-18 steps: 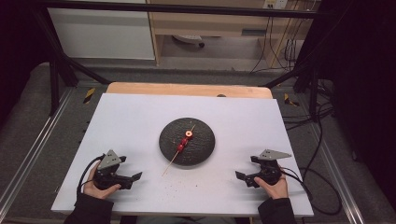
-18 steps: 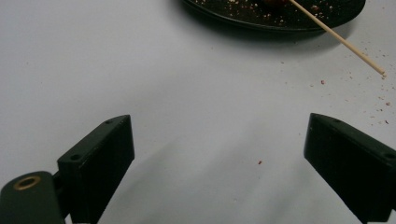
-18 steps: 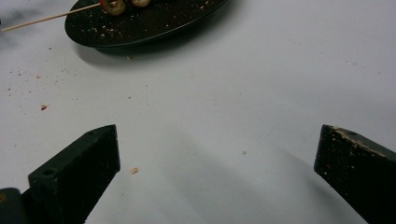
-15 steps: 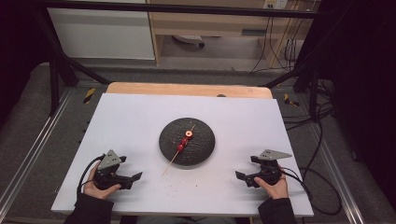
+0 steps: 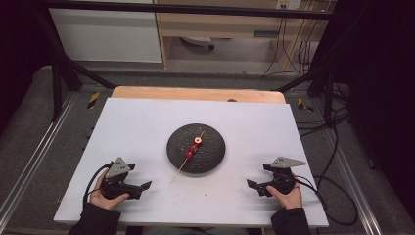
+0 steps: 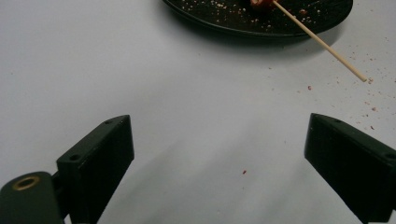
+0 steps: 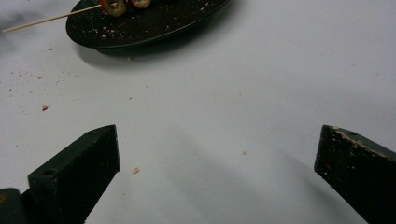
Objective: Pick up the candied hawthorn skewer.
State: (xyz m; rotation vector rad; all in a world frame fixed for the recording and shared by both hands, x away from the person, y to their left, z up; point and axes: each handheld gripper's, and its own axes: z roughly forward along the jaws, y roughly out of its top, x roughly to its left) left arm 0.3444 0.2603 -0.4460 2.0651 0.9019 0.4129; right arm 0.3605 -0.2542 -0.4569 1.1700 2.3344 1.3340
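While both the left gripper [image 5: 143, 186] and right gripper [image 5: 250, 184] sit released and empty, I'd pin the skewer [image 5: 186, 158] stick first, then pull what looks like sausage slices onto the plate [image 5: 215, 156].

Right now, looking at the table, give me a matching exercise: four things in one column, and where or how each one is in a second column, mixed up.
1. plate
2. skewer
3. left gripper
4. right gripper

a. open, near the table's right front
b. middle of the table
c. open, near the table's left front
d. across the plate, bare end over the rim

Pairs: 1-b, 2-d, 3-c, 4-a
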